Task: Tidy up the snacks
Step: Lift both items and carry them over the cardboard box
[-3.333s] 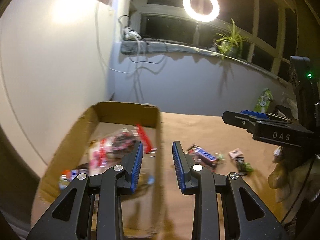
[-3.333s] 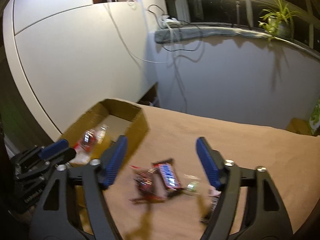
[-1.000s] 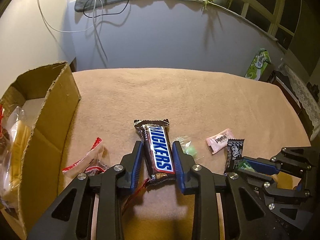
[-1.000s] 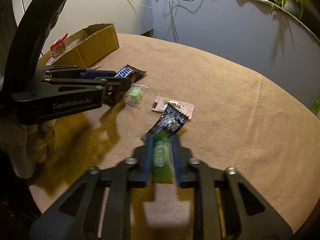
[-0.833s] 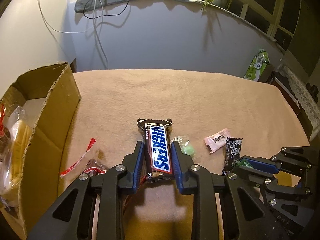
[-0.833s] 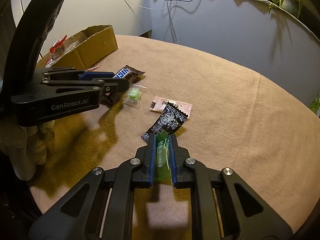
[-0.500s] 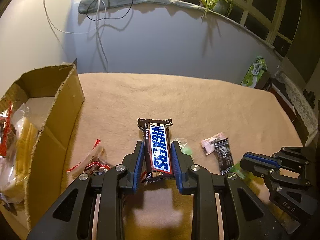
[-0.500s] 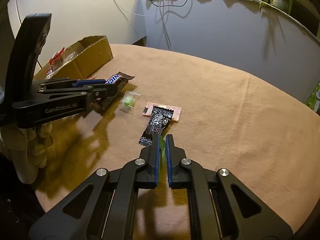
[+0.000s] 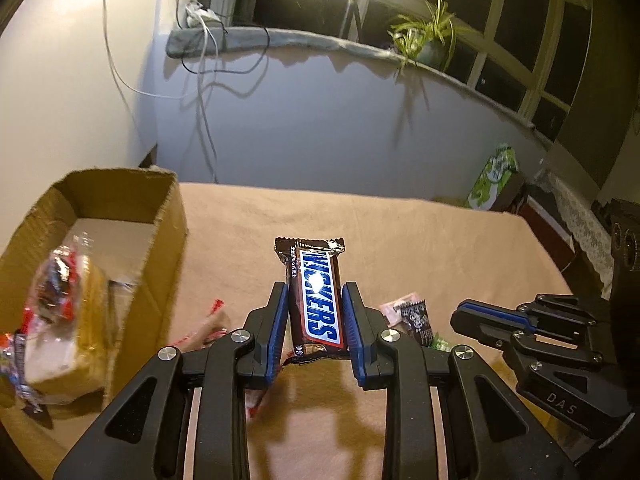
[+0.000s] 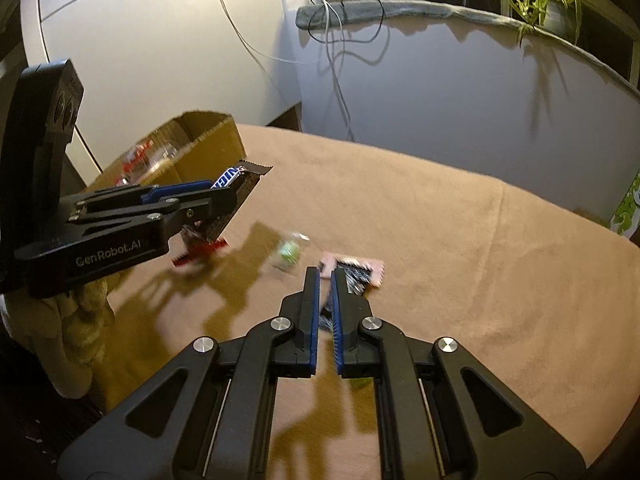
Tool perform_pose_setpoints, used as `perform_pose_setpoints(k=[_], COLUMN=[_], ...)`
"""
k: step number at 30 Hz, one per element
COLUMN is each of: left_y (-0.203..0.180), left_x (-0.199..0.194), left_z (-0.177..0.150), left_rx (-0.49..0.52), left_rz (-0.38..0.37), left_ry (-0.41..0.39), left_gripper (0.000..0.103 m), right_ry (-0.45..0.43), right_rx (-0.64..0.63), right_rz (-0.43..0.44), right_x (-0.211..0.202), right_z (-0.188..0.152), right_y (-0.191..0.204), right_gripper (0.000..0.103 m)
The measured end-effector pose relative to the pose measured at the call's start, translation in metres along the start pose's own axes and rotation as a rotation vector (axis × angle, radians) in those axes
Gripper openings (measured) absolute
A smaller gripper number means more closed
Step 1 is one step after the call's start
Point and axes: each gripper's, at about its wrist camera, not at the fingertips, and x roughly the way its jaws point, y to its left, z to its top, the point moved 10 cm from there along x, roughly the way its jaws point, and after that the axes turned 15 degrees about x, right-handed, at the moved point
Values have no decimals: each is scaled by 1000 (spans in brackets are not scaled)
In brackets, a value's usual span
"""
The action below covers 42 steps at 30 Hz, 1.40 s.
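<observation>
The left gripper (image 9: 316, 312) clamps a Snickers bar (image 9: 316, 300) beside the cardboard box (image 9: 160, 248) on its left; the right gripper (image 10: 325, 280) is nearly closed, its contents unclear.

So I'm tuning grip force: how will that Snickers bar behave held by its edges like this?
Probably stiff: the Snickers bar juts straight past the left gripper without drooping. Its glossy wrapper may slip, so edge-clamping looks marginal.

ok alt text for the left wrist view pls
The left gripper holds a Snickers bar lifted above a tan cloth-covered table. A cardboard box with snacks inside sits to its left; the right gripper is at lower right.
</observation>
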Motion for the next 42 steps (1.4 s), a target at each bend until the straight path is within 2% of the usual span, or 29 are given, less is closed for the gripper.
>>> perform_pose_setpoints(k=[8, 12, 16, 19, 22, 23, 24, 26, 27, 28, 36, 38, 40, 42], left_y=[16, 23, 32, 35, 36, 37, 37, 37, 37, 37, 27, 25, 23, 22], left_x=[-19, -28, -38, -41, -41, -41, -41, -42, -41, -41, -38, -35, -34, -34], left_z=[3, 3, 5, 4, 3, 2, 2, 1, 1, 2, -1, 0, 0, 0], left_rx=[-15, -24, -39, -38, -35, -34, -32, -30, -30, -30, -8, -5, -2, 1], left_rz=[11, 21, 29, 38, 37, 38, 38, 41, 42, 42, 36, 33, 31, 31], left_ry=[-39, -57, -77, -83, -81, -81, -80, -79, -78, -78, -65, -59, -57, -56], left_gripper=[26, 26, 26, 26, 26, 26, 26, 26, 26, 26, 26, 26, 26, 26], right_ry=[-18, -25, -22, -35, 8, 15, 23, 48, 54, 59, 111, 121, 142, 147], right_rx=[-2, 38, 90, 65, 9, -24, -43, -71, -82, -89, -87, -80, -79, -88], right_rz=[43, 58, 117, 72, 37, 1, -24, -72, -90, -99, -115, -114, -109, -119], right_x=[0, -2, -7, -7, -1, 2, 3, 8, 9, 9, 10, 12, 18, 20], right_z=[11, 17, 25, 26, 12, 5, 1, -12, -17, -19, -37, -40, -43, -46], right_y=[29, 25, 24, 20, 16, 11, 8, -3, -8, -12, -34, -37, -39, -39], right_gripper=[6, 6, 6, 6, 6, 6, 10, 32, 49, 52, 51, 47, 30, 26])
